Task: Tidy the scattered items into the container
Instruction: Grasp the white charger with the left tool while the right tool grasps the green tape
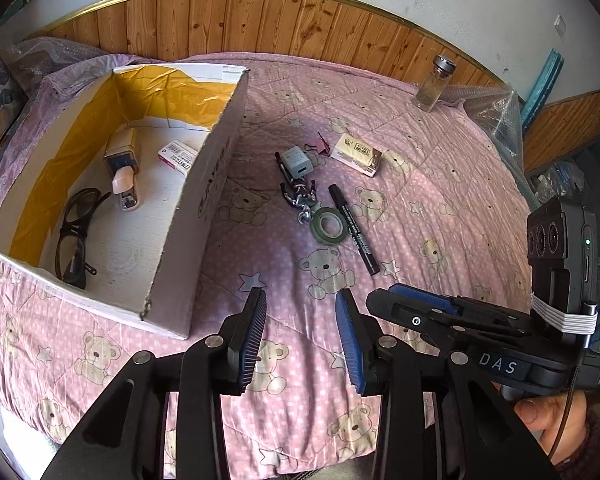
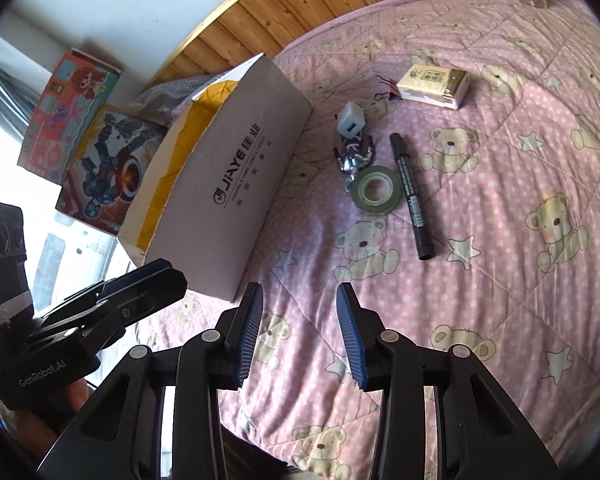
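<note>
Hovering over the bed [image 1: 440, 208], left claw [image 1: 300, 336] and right claw [image 2: 300, 332] are gaping, empty; marker [image 2: 410, 196], tape roll [image 2: 374, 191] are lying beside cardboard box [image 2: 228, 184].

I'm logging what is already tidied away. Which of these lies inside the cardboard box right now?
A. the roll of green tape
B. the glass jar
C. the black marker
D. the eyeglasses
D: the eyeglasses lie on the floor of the cardboard box; the other three are still out on the quilt.
</note>
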`<state>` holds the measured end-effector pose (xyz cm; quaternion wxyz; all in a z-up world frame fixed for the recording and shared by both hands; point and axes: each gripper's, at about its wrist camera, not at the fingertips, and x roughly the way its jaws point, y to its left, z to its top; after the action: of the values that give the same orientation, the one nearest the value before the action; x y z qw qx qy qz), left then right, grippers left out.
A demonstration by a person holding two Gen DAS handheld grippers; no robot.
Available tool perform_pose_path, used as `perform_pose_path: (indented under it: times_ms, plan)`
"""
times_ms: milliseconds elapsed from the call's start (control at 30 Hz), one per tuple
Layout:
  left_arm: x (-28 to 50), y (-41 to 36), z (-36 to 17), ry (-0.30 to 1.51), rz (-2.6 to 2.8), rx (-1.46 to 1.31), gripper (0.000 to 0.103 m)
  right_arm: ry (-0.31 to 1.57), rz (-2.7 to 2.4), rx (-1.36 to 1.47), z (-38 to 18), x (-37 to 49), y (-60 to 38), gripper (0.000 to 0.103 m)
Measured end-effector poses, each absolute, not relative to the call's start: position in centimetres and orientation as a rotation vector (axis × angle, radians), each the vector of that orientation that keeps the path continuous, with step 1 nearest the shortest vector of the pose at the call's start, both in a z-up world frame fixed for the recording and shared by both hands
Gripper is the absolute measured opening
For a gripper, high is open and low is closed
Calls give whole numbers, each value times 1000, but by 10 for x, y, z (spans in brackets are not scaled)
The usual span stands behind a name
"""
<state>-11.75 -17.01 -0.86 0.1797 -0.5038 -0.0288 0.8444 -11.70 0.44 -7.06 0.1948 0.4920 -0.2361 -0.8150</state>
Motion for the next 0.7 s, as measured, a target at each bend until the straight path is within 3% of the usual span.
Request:
perform_pose_path:
  times_ms: [267, 700]
  plan:
    - [-147, -144, -18, -74, 2363, -1444, 46, -643, -2335, 1402, -81, -127, 20, 41]
    - [-256, -123, -46, -211, 2380, -1516, 53, -665, -2278, 1459, -117, -182, 13, 43]
